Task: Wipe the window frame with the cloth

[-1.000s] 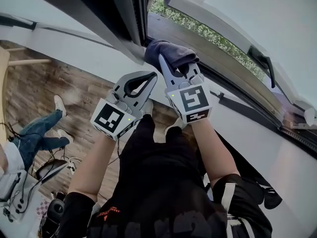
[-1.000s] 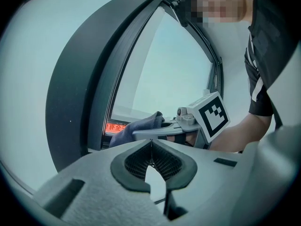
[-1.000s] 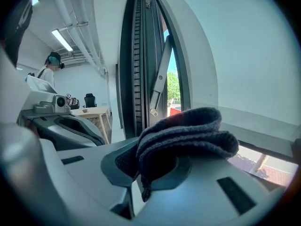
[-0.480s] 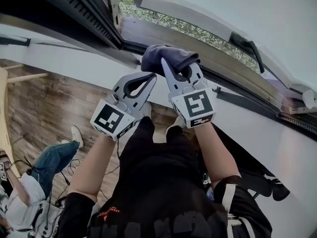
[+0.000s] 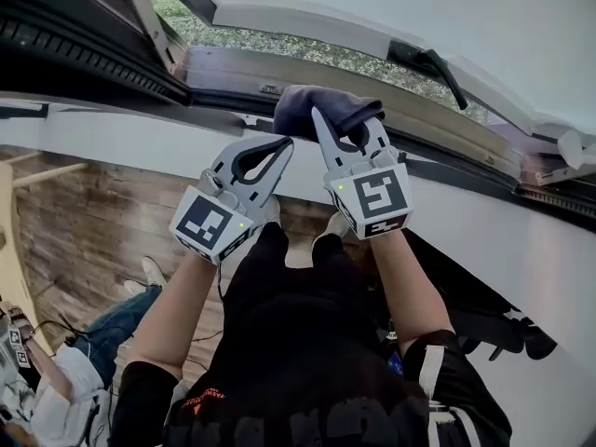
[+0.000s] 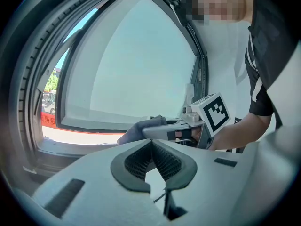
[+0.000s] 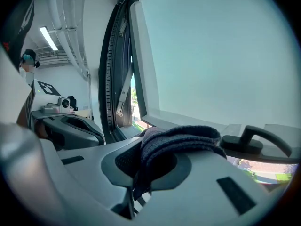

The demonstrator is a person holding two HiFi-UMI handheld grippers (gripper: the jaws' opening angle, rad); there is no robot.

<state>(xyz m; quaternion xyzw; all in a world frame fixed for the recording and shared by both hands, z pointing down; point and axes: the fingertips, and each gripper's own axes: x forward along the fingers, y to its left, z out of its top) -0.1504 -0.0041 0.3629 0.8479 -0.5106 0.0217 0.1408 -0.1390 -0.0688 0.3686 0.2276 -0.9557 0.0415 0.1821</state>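
My right tool (image 5: 348,130) pinches the dark cloth (image 5: 317,105) at the window frame (image 5: 242,65), upper centre. My left tool (image 5: 282,144) is pressed together, empty.

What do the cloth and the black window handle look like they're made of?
The cloth, pinched in the right claw, looks like soft dark grey knit or terry fabric: it has a fuzzy ribbed surface and limp folds. The window handle looks like smooth black plastic or coated metal, with a dull sheen; which of the two can't be told.
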